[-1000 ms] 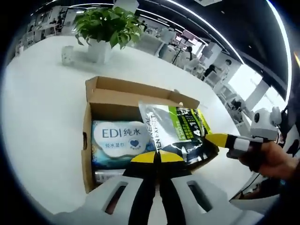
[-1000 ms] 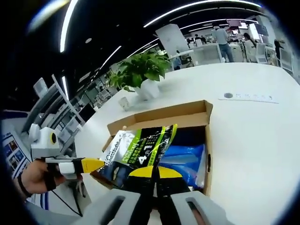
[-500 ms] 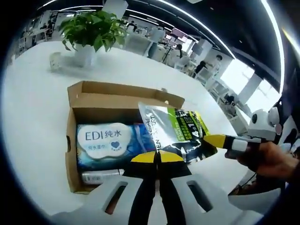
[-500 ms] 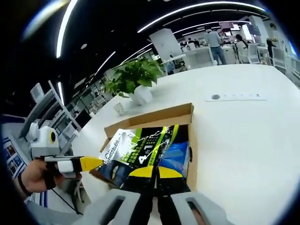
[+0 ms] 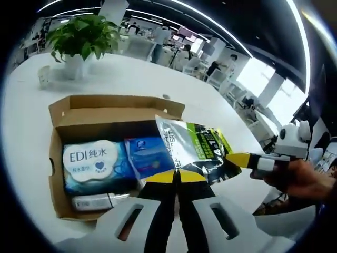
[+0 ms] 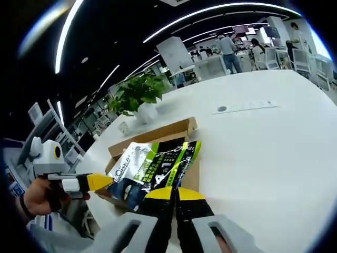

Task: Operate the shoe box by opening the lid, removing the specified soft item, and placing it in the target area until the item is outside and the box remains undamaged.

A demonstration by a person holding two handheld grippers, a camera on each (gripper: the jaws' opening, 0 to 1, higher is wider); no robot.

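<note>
- Green-and-silver pouch (image 5: 197, 148) held above the open shoe box (image 5: 113, 113), spanning both tools.
- Left tool (image 5: 177, 176) pinched on pouch's near edge.
- Right tool (image 6: 175, 193) likewise clamped on pouch.

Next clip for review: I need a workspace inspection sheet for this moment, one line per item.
Surface: white table, broad and bare around the box.
Job's things: cardboard box open, lid flap standing up at the back; green and silver pouch held above the box's near corner, mostly outside it.
Clutter: wipes pack, blue packet and a small tube lie in the box; potted plant and small cup stand at the table's far side.
Grippers: left gripper and right gripper both shut on the pouch, at opposite edges.
Cables: nothing seen.
Surroundings: open office with desks, ceiling light strips, people far off.
</note>
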